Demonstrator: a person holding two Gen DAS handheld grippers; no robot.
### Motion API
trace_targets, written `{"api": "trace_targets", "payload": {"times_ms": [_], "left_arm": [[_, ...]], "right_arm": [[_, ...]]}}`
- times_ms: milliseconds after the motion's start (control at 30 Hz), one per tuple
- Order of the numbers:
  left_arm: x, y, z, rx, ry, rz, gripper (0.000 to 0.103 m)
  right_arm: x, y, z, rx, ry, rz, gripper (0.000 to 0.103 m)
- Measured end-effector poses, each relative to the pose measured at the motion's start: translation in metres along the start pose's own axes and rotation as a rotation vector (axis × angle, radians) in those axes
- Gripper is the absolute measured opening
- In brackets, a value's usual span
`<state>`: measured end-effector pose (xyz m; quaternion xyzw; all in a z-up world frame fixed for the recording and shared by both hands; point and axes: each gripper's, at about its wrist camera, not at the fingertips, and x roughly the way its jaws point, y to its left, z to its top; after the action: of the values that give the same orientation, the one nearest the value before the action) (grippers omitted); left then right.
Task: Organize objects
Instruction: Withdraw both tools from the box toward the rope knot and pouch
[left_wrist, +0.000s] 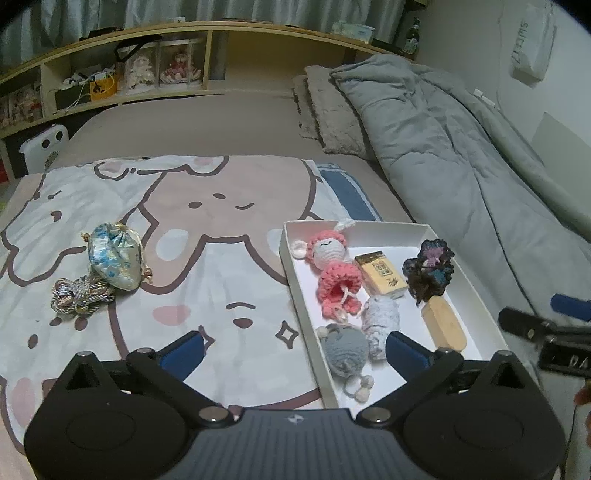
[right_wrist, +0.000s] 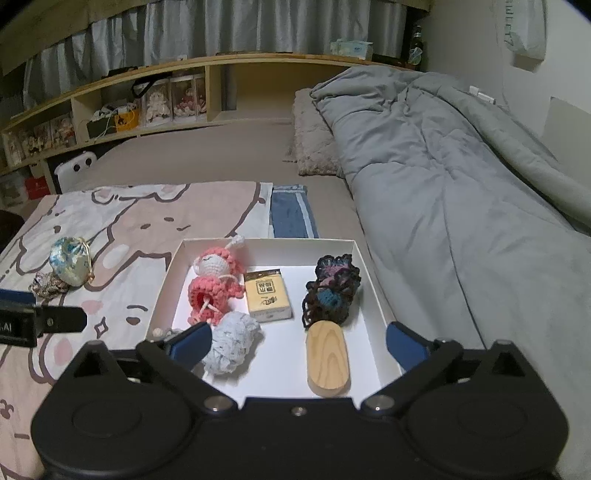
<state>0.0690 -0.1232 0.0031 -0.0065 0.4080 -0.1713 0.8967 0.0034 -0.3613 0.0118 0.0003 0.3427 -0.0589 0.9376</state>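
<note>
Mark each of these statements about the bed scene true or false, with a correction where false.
1. The white box holds the pink crochet doll. True.
2. The brocade pouch lies inside the box. False: it sits on the cartoon blanket, beside the coiled cord.
3. The left gripper is shut on the grey crochet toy. False: its fingers stand wide open, holding nothing.
4. The wooden block lies next to the dark crochet piece. True.
5. The right gripper is open. True.
</note>
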Motion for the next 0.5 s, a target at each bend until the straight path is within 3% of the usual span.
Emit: {"api": "trace_targets", "payload": {"times_ms": [500], "left_arm": [[-0.011,0.045,-0.01,-0.024,-0.026,0.033,0.103]], "right_arm": [[0.001,0.009,-0.009,0.064,-0.007,-0.021,0.103]]}}
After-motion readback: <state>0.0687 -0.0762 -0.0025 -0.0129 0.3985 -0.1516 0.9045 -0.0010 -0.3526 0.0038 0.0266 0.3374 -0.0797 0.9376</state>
